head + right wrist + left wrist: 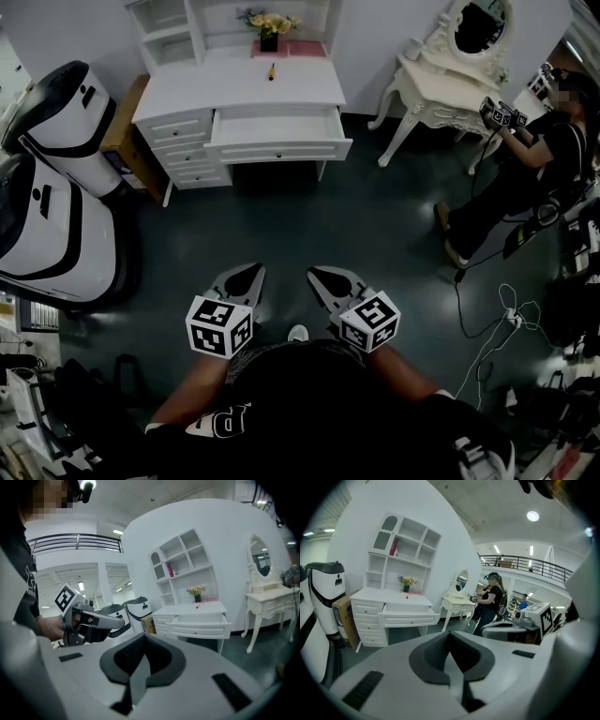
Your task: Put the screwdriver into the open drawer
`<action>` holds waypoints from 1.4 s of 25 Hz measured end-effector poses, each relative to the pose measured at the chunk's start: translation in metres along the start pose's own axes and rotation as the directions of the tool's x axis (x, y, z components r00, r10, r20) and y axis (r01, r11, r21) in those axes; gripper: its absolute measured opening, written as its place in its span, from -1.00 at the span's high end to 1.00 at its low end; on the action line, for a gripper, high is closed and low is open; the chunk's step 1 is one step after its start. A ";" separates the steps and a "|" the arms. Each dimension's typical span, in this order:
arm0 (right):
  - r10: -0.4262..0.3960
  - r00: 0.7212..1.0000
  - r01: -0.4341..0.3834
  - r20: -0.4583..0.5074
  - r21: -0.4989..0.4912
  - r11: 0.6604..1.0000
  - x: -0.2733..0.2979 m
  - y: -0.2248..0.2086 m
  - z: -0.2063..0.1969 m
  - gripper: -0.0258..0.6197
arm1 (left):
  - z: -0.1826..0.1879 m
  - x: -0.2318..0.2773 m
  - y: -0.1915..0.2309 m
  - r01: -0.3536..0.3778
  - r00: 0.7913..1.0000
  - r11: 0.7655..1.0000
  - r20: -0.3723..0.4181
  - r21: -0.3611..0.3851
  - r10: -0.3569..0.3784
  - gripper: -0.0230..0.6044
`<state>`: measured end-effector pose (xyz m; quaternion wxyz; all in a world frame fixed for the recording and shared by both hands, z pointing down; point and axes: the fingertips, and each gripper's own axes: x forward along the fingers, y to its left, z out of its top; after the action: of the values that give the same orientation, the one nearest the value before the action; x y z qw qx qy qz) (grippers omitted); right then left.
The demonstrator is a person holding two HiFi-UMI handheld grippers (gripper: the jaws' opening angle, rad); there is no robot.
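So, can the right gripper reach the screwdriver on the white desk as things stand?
Probably not yet. The right gripper, shut and empty, hangs far from the desk, with dark floor between. The screwdriver lies on the desktop behind the open drawer; nothing blocks the way.

floor [375, 244]: dark | wall [375, 28]: white | vanity table [441, 89]: white, mirrored | ceiling lamp [532, 515]: lit
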<state>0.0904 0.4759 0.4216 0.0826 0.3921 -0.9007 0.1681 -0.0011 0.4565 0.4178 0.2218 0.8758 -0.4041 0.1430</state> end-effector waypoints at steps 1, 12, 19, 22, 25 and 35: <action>0.002 1.000 -0.002 -0.001 -0.012 1.000 -0.002 -0.001 -0.001 0.89 | 0.000 0.001 -0.003 -0.003 1.000 1.000 0.002 0.001 0.003 0.89; 0.002 1.000 -0.002 0.007 -0.027 1.000 -0.025 -0.020 -0.007 0.89 | -0.004 0.016 -0.028 -0.007 1.000 1.000 -0.001 -0.006 0.007 0.89; 0.005 1.000 -0.005 0.025 0.005 1.000 -0.031 -0.026 -0.006 0.89 | 0.000 0.017 -0.032 -0.021 1.000 1.000 0.007 -0.010 0.022 0.89; 0.007 1.000 -0.007 0.026 0.026 1.000 -0.028 -0.024 -0.009 0.89 | -0.008 0.016 -0.031 -0.019 1.000 1.000 -0.018 -0.007 0.019 0.89; 0.014 1.000 -0.014 0.015 0.035 0.999 -0.024 -0.024 -0.013 0.89 | -0.015 0.021 -0.032 -0.009 0.999 1.000 -0.038 -0.012 0.009 0.89; -0.009 1.000 0.008 0.014 0.049 0.999 -0.016 -0.045 -0.004 0.89 | 0.010 0.039 -0.022 0.004 1.000 1.000 -0.008 0.003 -0.004 0.89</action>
<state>0.1341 0.4598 0.4314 0.0671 0.3989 -0.8952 0.1869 0.0411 0.4391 0.4200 0.2224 0.8763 -0.4013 0.1469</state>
